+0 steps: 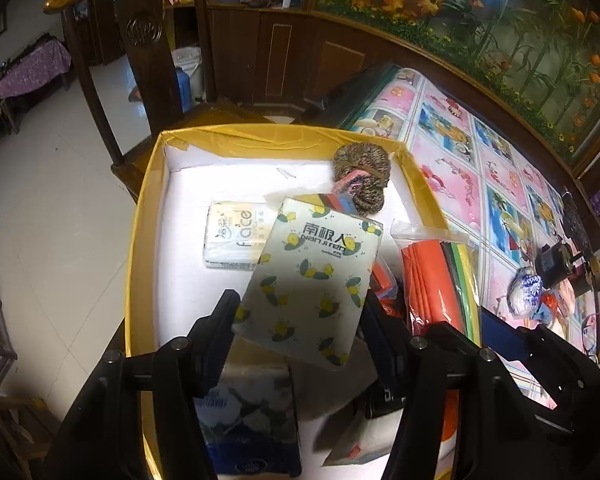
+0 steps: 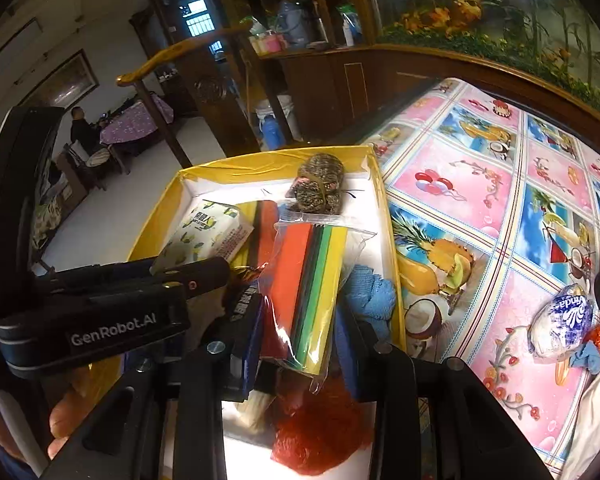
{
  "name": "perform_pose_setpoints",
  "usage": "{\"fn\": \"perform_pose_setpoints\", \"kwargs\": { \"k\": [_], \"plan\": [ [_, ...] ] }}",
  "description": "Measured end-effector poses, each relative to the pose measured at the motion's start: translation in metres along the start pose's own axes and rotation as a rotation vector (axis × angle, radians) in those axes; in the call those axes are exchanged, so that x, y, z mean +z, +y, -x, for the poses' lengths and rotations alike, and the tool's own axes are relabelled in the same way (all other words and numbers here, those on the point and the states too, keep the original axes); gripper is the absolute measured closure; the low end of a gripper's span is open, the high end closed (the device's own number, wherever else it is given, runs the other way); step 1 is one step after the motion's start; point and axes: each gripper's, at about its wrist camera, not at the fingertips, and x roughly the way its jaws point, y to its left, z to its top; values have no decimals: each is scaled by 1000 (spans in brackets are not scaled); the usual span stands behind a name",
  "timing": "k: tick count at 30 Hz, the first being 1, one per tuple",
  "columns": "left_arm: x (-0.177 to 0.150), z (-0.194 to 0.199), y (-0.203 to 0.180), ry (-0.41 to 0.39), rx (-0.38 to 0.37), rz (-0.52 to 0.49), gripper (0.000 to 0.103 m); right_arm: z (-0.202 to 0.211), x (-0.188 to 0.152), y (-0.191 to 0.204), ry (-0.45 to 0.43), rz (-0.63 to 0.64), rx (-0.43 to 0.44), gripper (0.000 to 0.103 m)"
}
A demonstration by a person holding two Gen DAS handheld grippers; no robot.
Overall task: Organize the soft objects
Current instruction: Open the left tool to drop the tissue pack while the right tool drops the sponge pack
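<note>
Glossy pale floor (image 1: 52,184), dark wooden cabinets (image 1: 284,60).

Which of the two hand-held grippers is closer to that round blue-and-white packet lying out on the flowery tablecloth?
Right. The right hand-held gripper, holding a bag of coloured sheets, is beside the packet; the left hand-held gripper, holding a tissue pack, is farther, over the box.

Both fisheye views bow straight lines hard toward the rim and fade to black in the corners. In the left wrist view, strong light washes the white floor of the yellow box (image 1: 188,200) almost to blank glare, and hard-edged shadows fall across the lemon-print tissue pack (image 1: 312,276). The right wrist view is dimmer in the room behind, with a bright window (image 2: 198,18) far back; nearby things at the bottom edge look soft and slightly smeared.
</note>
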Motion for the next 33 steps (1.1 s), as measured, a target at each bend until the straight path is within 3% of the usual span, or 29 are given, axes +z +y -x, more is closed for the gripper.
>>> {"fn": "perform_pose_setpoints", "kwargs": {
  "k": [16,18,20,22,33],
  "plan": [
    [9,-27,13,66,-17,55,42,-14,4,2,37,-3,5,64],
    [8,-27,13,60,-27,51,41,-9,3,0,-3,-5,43,62],
    [6,-25,13,50,-41,43,37,-3,2,0,-32,11,47,50],
    [3,-22,14,45,-78,48,30,1,1,0,-44,21,48,47],
    [-12,14,3,-34,-131,41,30,36,-18,-19,-94,-3,86,47]
  ]
}}
